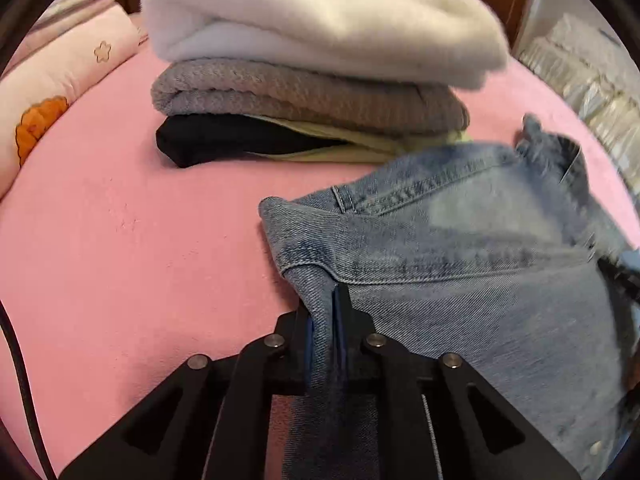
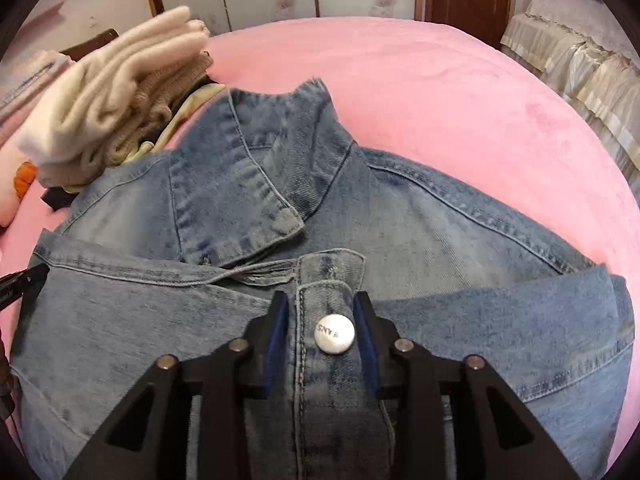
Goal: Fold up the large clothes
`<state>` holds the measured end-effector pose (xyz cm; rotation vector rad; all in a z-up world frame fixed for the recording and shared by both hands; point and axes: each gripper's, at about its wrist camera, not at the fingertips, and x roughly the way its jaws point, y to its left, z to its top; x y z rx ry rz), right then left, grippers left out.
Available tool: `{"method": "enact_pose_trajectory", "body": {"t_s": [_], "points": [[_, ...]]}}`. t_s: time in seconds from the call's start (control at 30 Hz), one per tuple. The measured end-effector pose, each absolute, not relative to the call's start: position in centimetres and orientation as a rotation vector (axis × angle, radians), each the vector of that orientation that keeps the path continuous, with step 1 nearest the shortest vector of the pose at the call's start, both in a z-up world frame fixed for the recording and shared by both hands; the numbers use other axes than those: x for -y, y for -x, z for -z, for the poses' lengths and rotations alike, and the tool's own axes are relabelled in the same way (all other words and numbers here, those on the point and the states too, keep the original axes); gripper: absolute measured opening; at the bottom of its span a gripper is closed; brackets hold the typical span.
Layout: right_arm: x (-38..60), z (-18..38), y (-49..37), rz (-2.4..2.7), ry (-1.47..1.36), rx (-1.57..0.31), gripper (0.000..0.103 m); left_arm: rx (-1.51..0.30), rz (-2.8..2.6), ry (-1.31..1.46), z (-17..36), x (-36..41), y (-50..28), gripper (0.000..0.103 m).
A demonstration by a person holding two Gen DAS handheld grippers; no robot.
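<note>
A light blue denim jacket [image 2: 420,232] lies on the pink bed [image 2: 420,92], collar away from me. My right gripper [image 2: 322,304] is shut on the jacket's button placket, with a silver button [image 2: 334,333] between its fingers. My left gripper [image 1: 322,304] is shut on a fold at the jacket's [image 1: 460,272] left edge and holds it just above the bed [image 1: 120,240]. The tip of the left gripper shows at the left edge of the right wrist view [image 2: 24,280].
A stack of folded clothes [image 1: 312,92] sits on the bed beyond the jacket: white on top, grey, then black and pale yellow. It also shows in the right wrist view [image 2: 116,92]. A pink pillow [image 1: 60,92] lies at the left. A cream-covered bed [image 2: 580,60] stands at the right.
</note>
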<state>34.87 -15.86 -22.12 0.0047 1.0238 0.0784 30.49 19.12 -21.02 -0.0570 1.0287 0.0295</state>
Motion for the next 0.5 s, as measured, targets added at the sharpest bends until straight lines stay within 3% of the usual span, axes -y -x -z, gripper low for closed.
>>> {"method": "enact_pose_trajectory", "body": {"t_s": [0.03, 0.1, 0.3, 0.5], "points": [[16.0, 21.6, -34.7, -0.052, 0.003, -1.023, 0.044, -1.029, -0.042, 0.048, 20.7, -19.0, -30.4, 0.014], [16.1, 19.9, -33.7, -0.017, 0.037, -0.998, 0.045, -1.051, -0.076, 0.049, 19.5, -19.1, -30.3, 0.03], [14.9, 14.7, -28.3, -0.099, 0.035, -0.887, 0.045, -0.941, 0.0, 0.101, 13.2, -15.9, -26.1, 0.033], [8.2, 16.9, -25.8, -0.332, -0.028, -0.971, 0.043, -1.004, 0.178, 0.185, 14.8, -9.1, -22.4, 0.033]]}}
